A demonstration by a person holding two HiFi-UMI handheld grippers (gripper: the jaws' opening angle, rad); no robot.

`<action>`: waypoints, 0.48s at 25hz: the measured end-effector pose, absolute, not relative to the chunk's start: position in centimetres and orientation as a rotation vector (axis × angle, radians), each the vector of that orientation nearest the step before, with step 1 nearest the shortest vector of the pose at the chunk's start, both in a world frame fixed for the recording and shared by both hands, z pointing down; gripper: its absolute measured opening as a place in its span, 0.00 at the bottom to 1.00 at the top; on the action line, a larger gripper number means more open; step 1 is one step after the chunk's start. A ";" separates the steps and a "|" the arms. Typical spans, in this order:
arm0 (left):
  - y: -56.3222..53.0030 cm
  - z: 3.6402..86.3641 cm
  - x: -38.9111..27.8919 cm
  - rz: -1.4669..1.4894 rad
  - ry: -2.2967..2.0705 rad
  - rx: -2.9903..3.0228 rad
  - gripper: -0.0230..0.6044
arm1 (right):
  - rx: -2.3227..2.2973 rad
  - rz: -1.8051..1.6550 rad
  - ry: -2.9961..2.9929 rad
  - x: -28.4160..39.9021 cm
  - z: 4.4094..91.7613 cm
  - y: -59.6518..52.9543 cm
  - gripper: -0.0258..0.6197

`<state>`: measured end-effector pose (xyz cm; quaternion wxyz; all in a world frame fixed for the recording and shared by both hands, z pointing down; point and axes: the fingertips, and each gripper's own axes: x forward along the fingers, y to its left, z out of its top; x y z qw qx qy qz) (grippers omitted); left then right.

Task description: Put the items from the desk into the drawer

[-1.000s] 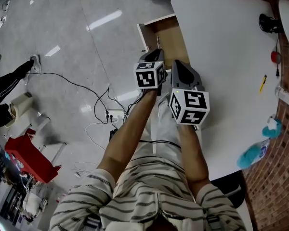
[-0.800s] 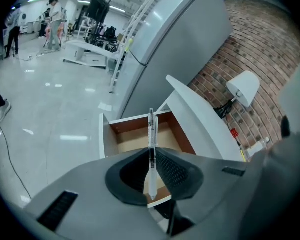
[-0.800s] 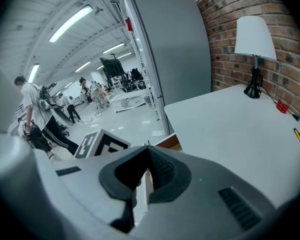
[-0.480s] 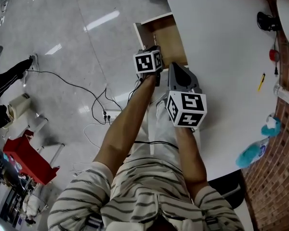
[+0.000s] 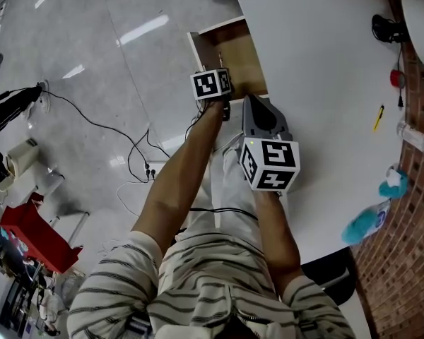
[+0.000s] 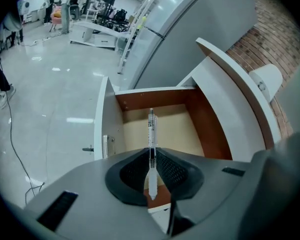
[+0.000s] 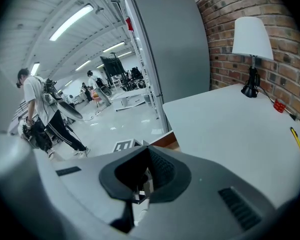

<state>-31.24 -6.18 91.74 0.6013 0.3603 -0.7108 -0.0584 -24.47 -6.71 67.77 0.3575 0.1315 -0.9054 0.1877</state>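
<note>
A clear pen (image 6: pixel 151 134) is pinched upright between the jaws of my left gripper (image 6: pixel 151 156), with its tip sticking out over the open wooden drawer (image 6: pixel 177 129). In the head view the left gripper (image 5: pixel 219 69) hangs just above the drawer (image 5: pixel 240 55) at the desk's left edge. My right gripper (image 5: pixel 249 99) hovers beside it over the white desk (image 5: pixel 318 69), with its jaws together and nothing between them (image 7: pixel 146 176). A yellow pen (image 5: pixel 377 118) lies far right on the desk.
Along the desk's right side stand a lamp (image 7: pixel 252 39), a small red thing (image 5: pixel 396 78), a clear bottle (image 5: pixel 415 138) and teal items (image 5: pixel 367 221). Cables (image 5: pixel 127 140) trail across the floor at left. A brick wall runs behind the desk.
The left gripper has sunk toward the drawer with the pen still in it and rolled a little. The right gripper has stayed where it was.
</note>
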 end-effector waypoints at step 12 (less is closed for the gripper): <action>-6.6 95.4 -30.5 -0.135 -1.594 0.767 0.11 | 0.321 0.497 -2.323 -23.4 68.8 -6.8 0.06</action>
